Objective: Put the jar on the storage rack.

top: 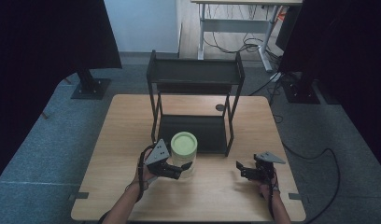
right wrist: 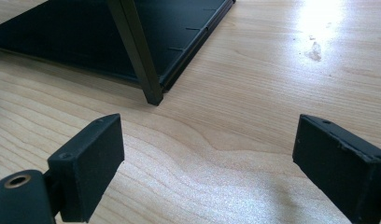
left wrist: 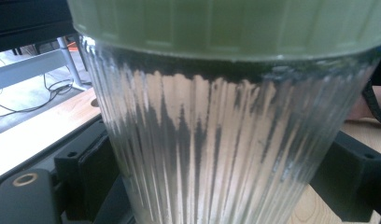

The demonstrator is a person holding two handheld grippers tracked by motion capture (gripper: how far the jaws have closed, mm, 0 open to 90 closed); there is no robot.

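The wooden surface carries a black two-tier metal shelf rack toward its far side, and both tiers look bare. Just in front of the rack's lower tray stands a ribbed clear glass jar with a pale green lid, upright on the wood. Judging by that, the job is in its opening stretch: the jar is being taken hold of but is not yet on the rack, so the lifting and the placing on a tier seem to be left.

The left tool has its jaws spread around the jar's lower body, one on each side; in the left gripper view the pads sit right against the fluted glass, seemingly gripping it. The right tool rests low over bare wood near the rack's front leg, its jaws wide apart and holding nothing.
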